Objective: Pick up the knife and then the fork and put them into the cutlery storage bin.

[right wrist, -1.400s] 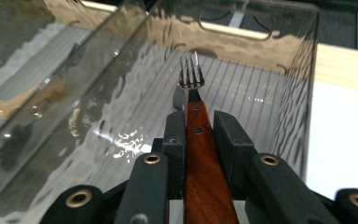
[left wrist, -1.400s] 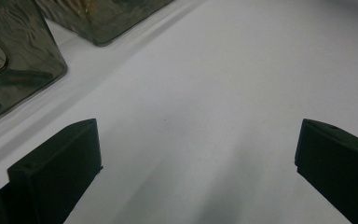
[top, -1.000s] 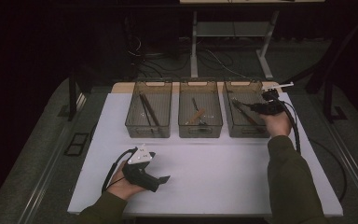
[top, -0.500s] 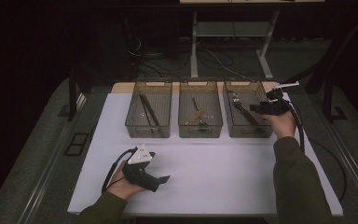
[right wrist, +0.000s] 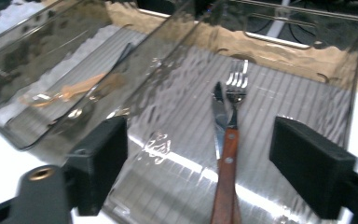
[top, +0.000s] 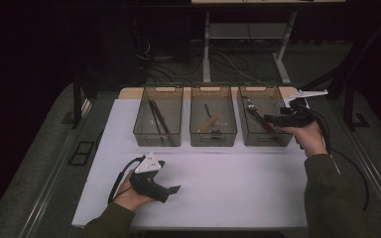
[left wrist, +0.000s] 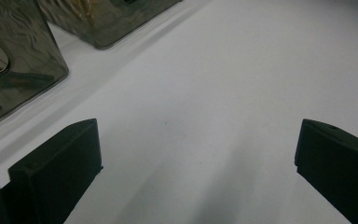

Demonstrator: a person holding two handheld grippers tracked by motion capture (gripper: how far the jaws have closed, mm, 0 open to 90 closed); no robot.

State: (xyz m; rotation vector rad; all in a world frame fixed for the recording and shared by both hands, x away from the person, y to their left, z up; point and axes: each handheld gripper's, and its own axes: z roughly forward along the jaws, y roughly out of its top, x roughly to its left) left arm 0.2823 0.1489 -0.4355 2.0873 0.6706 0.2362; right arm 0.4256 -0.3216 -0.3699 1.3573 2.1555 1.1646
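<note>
Right gripper view: my right tongs [right wrist: 200,172], jaws just opened wide, hover above the fork [right wrist: 235,95] and knife [right wrist: 219,109] lying loose in the right-hand bin [right wrist: 307,42], while my left tongs [left wrist: 198,172] rest open, empty, on the desk [left wrist: 223,84].

The high view is dim, with darkness swallowing everything beyond the white bench [top: 238,193], which is lit from above. Glare ripples on the right bin [right wrist: 279,107] (its near wall blurred); soft shadows streak the bench.

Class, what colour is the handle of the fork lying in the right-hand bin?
Reddish-brown wood, clearest in the right gripper view: fork handle.
</note>
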